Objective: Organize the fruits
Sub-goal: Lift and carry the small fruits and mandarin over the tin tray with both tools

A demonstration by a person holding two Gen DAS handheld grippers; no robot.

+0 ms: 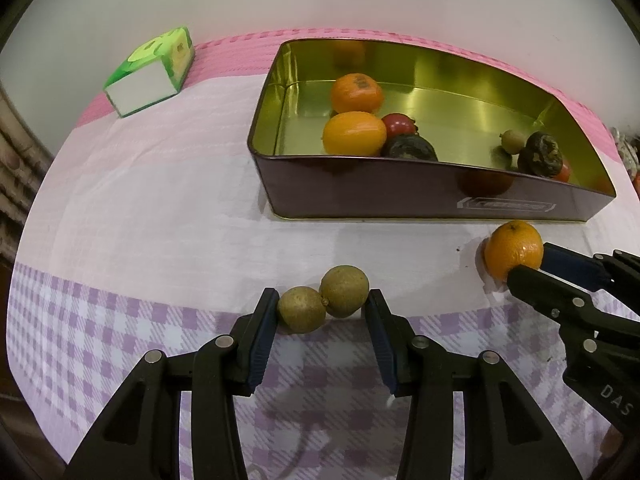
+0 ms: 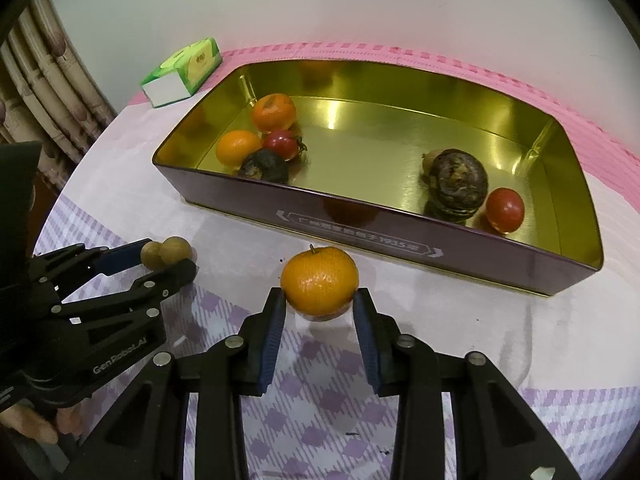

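Gold inside, the tin box [image 2: 576,208] already holds several fruits, so it looks like the place to sort them into. Just in front of it on the table [image 1: 160,200], the right tool [image 2: 320,312] squeezes a mandarin [image 2: 319,282], and the left tool [image 1: 323,308] hugs two small brown-green fruits [image 1: 324,302] that touch each other.

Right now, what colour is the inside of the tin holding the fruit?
Shiny gold inside the tin, with dark purple-brown outer walls; the right wrist view shows it best.

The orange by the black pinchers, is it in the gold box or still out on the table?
Out. The orange sits on the tablecloth in front of the tin box, between the right hand-held gripper's fingers.
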